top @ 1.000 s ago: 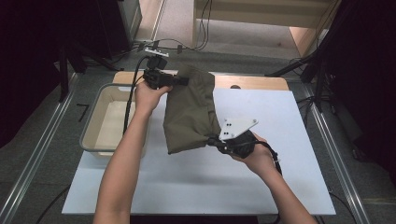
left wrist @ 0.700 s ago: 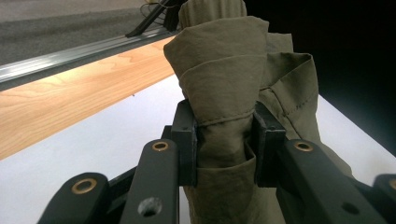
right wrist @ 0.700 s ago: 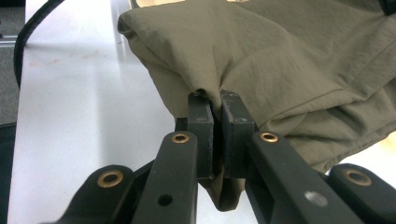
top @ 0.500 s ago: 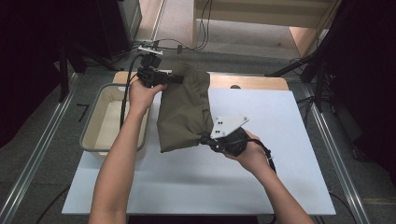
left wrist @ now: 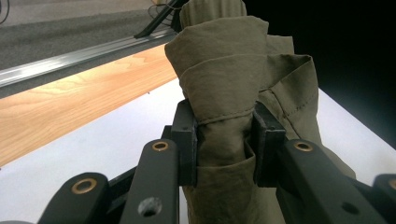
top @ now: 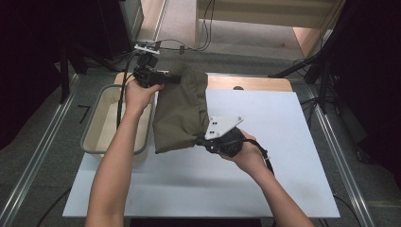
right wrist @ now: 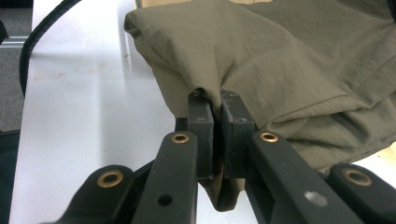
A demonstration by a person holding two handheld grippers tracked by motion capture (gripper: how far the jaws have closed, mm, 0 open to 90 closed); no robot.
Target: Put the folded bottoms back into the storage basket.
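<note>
in the high view, an olive-green folded cloth garment (top: pixel 182 111) was held up over the left-centre of the frame, stretched between the two grippers above the white rectangular table board (top: pixel 283 156). the left gripper (top: pixel 163 79) was seen at the upper left of the picture, gripped by the left hand (top: pixel 138 94), with its black cable looping upward to the top of the frame. in the left gripper view, the jaws were clamped on a thick bunched fold of the garment (left wrist: pixel 224 93) at the centre of the picture, the fabric rising above the pads (left wrist: pixel 187 140) and hanging below them; a strip of light wooden tabletop (left wrist: pixel 70 102) was crossed at the left of that frame.

the right gripper (top: pixel 201 141) was seen just right of centre in the high view, topped by its grey three-cornered plate (top: pixel 223 126) and held by the right hand (top: pixel 246 153). in the right gripper view, the jaws were pressed nearly together on a thin edge of the garment (right wrist: pixel 289 70), pinched between the pads (right wrist: pixel 201 126) at the middle of the picture, with the rest of the cloth spread over the upper right.

a beige rectangular plastic bin (top: pixel 101 124) was noted at the left of the high view, just beside the garment's lower left edge, partly hidden by the left forearm.
</note>
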